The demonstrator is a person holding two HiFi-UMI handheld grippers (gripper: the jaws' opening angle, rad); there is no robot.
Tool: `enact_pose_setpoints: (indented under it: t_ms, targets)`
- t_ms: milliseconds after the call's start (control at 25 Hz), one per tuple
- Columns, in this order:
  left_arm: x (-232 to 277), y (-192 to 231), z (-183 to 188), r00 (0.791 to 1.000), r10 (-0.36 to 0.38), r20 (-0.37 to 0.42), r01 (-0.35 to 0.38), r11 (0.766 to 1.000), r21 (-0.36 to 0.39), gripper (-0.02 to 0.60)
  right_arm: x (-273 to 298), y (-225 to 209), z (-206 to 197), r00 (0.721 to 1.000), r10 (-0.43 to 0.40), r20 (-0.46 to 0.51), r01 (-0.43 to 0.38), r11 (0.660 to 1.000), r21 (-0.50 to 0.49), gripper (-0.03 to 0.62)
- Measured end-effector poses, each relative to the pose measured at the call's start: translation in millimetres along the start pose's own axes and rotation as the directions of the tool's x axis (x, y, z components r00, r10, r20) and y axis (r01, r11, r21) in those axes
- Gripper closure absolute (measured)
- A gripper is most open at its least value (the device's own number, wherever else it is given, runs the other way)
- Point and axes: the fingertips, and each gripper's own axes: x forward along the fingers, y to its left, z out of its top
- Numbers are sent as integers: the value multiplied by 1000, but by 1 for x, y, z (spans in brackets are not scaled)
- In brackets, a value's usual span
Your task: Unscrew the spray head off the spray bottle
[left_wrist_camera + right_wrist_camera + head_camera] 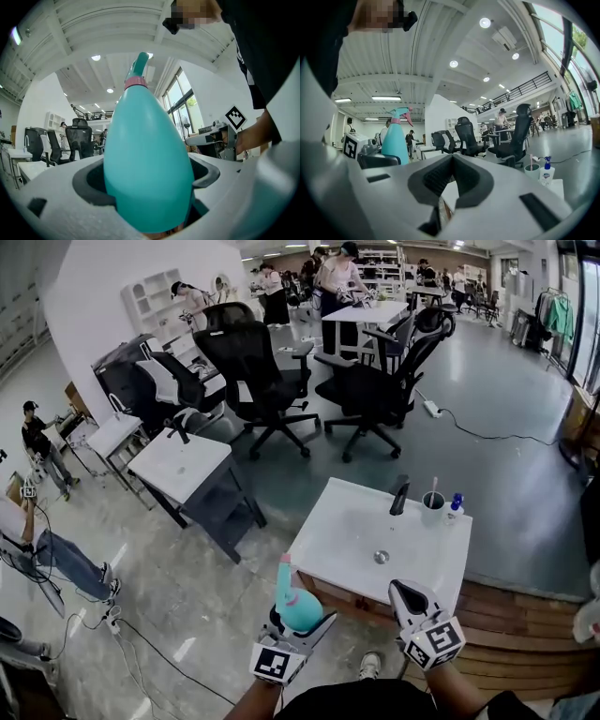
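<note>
Left gripper [300,624] had its fingers clamped on the teal spray bottle [296,602], lower centre; right gripper [403,591] fingers were together, empty, by the white bench [339,519].

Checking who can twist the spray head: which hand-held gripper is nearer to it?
Left. The left hand-held gripper holds the teal spray bottle just below its spray head; the right hand-held gripper, shut and empty, is off to its right, not touching.
</note>
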Motion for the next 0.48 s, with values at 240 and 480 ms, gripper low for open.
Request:
enact_pose_setpoints:
  t_ms: [240, 480]
  targets:
    - [43, 6, 0, 1000, 11, -20, -11, 1000, 9, 129, 11, -46, 1, 1000, -15, 0, 15, 1000, 17, 588]
    - [83, 1, -5, 999, -10, -38, 11, 1000, 9, 129, 19, -84, -1, 1000, -14, -13, 14, 999, 28, 588]
